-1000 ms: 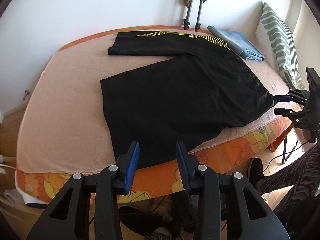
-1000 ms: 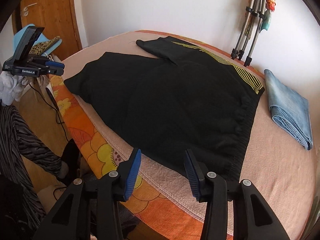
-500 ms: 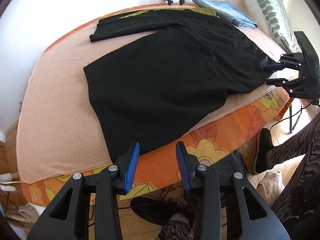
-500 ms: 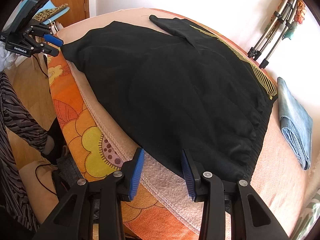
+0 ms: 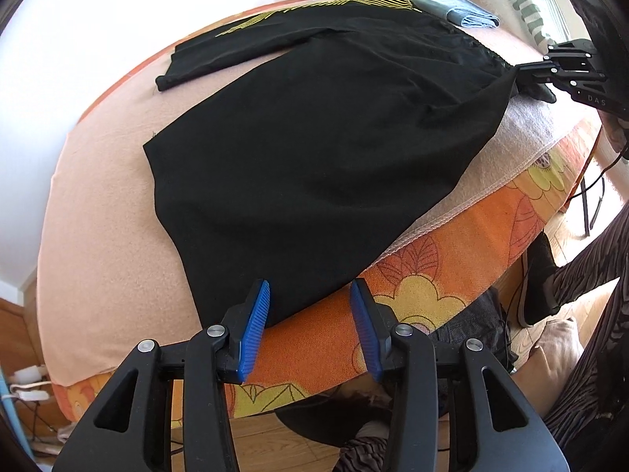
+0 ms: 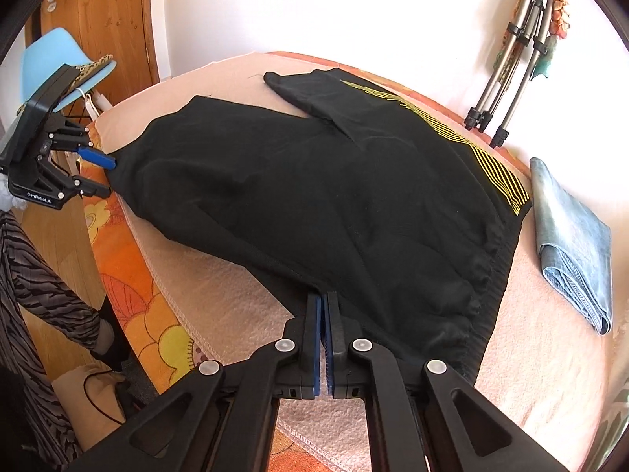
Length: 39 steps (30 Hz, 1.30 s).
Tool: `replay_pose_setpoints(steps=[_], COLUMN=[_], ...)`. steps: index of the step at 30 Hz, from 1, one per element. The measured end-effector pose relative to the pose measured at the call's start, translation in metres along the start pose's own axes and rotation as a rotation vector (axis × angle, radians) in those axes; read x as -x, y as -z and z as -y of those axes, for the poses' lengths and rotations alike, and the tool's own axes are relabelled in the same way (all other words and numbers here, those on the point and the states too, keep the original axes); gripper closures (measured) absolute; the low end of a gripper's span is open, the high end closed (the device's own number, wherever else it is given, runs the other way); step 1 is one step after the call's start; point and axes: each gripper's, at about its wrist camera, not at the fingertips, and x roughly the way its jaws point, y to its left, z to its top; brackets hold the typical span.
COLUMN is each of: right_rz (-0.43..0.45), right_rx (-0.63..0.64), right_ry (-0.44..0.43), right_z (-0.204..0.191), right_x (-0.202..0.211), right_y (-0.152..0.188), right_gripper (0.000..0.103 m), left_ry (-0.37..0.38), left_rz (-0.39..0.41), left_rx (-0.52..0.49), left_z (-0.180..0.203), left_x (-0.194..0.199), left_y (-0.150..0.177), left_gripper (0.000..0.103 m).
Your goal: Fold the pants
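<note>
Left wrist view: the left gripper hovers low at the near edge of the bed, its blue pads spread wide apart and empty, straddling the hem corner of the black pants, which lie spread flat on the peach blanket. The right gripper reaches in from the far right at the waistband.

Right wrist view: the right gripper is clamped on the pants' near edge beside the waistband. Folded jeans lie beside the waistband.
</note>
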Motion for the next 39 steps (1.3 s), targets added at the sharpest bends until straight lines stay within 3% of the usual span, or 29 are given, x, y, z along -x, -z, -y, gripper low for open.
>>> replay_pose_setpoints(steps=[6, 8, 11, 20, 27, 29, 31, 33, 35, 39], right_rz=[0.031, 0.041, 0.060, 0.059, 0.009, -0.003, -0.011, -0.014, -0.015, -0.015], right_rx=[-0.046, -0.053, -0.072, -0.082, -0.093, -0.095, -0.090, -0.088, -0.086, -0.087], right_ry=[0.002, 0.013, 0.013, 0.033, 0.040, 0.043, 0.046, 0.043, 0.043, 0.039], right_z=[0.010, 0.011, 0.014, 0.018, 0.023, 0.026, 0.026, 0.027, 0.027, 0.026], right_x=[0.000, 0.001, 0.005, -0.001, -0.020, -0.025, -0.028, -0.030, -0.030, -0.030], right_y=[-0.014, -0.015, -0.017, -0.022, -0.015, -0.014, -0.014, -0.013, -0.013, -0.014], right_gripper=[0.103, 0.103, 0.103, 0.103, 0.103, 0.103, 0.103, 0.103, 0.103, 0.103], left_ry=[0.032, 0.062, 0.071, 0.025, 0.047, 0.083, 0.065, 0.074, 0.049, -0.034], left_rz=[0.010, 0.015, 0.034, 0.141, 0.106, 0.087, 0.078, 0.080, 0.088, 0.083], left_rx=[0.002, 0.013, 0.021, 0.060, 0.088, 0.106, 0.099, 0.089, 0.065, 0.034], left_z=[-0.005, -0.008, -0.009, -0.029, -0.039, -0.040, -0.038, -0.035, -0.032, -0.036], left_x=[-0.001, -0.002, 0.002, 0.022, -0.002, -0.009, -0.008, -0.002, 0.005, 0.008], left_y=[0.000, 0.000, -0.001, -0.021, -0.028, -0.027, -0.023, -0.017, -0.010, -0.005], left_gripper=[0.061, 0.093, 0.099, 0.102, 0.102, 0.102, 0.100, 0.086, 0.061, 0.060])
